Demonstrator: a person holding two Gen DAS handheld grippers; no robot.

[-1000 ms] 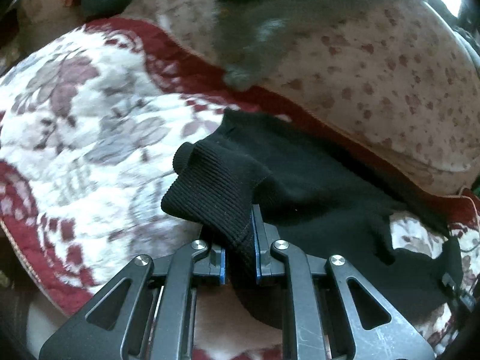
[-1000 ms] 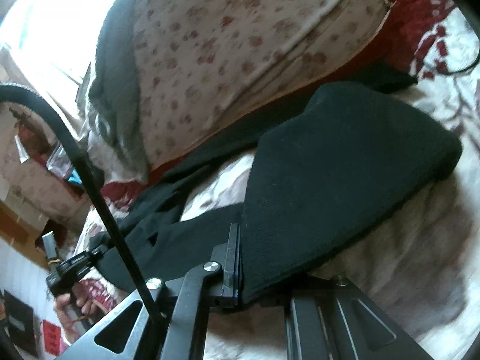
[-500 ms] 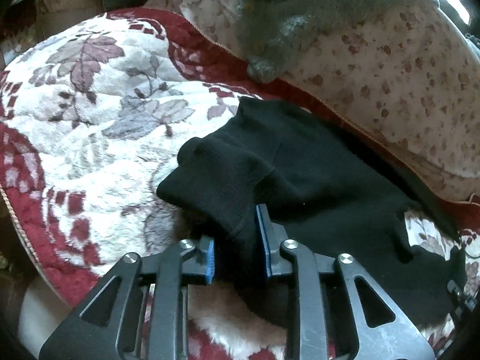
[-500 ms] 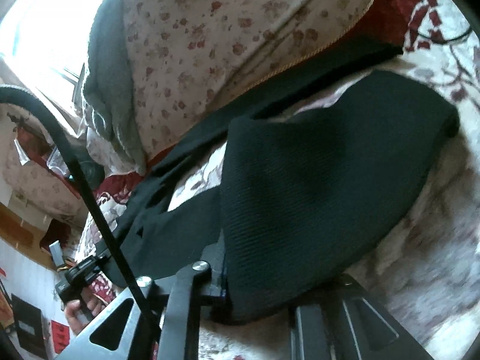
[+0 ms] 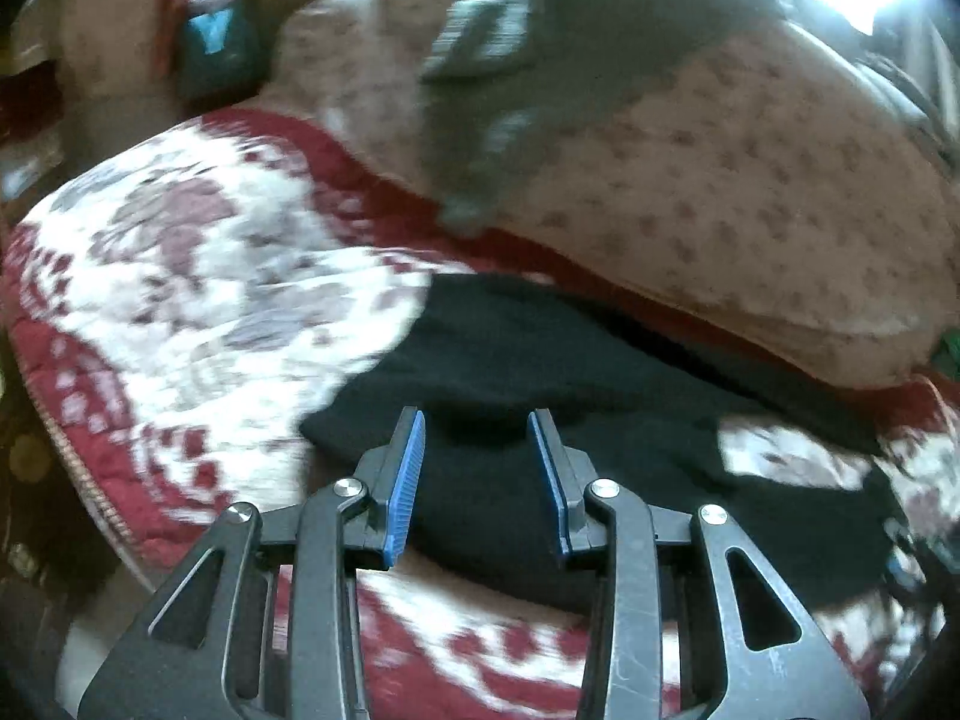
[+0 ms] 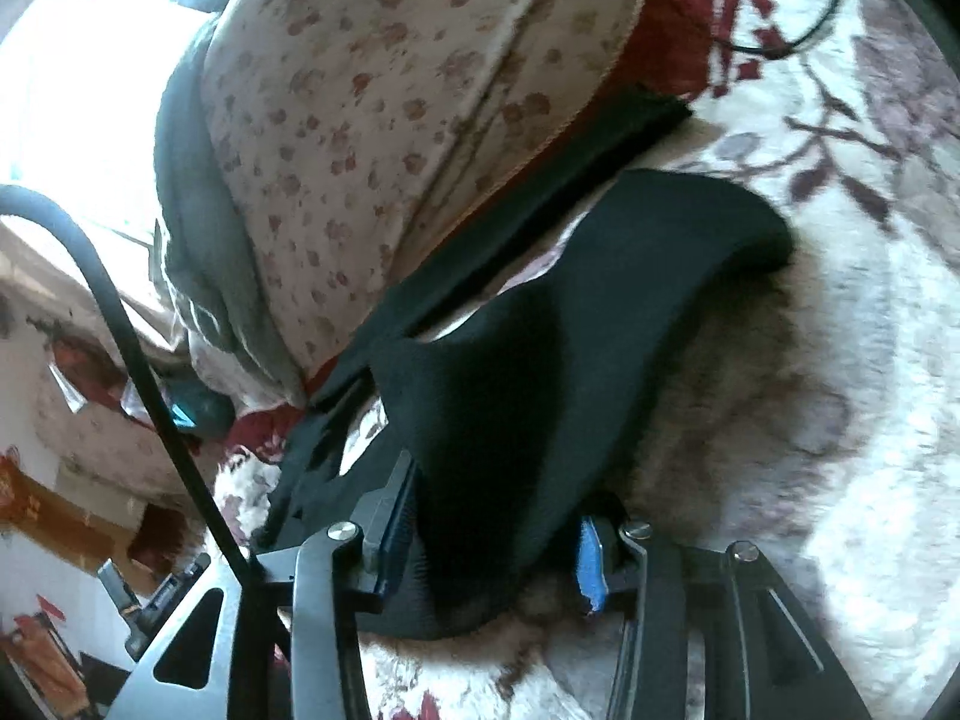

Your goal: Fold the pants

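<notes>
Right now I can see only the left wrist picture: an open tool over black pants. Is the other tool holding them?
Observer: No. The right tool is open, and the pants only drape between its fingers.
Visitor: Do they lie flat on that side?
Observer: No. Near the tool they hump up and cast a shadow on the blanket.
Visitor: Is anything else on the bed?
Observer: A thin black wire curls on the blanket beyond the pants.
</notes>
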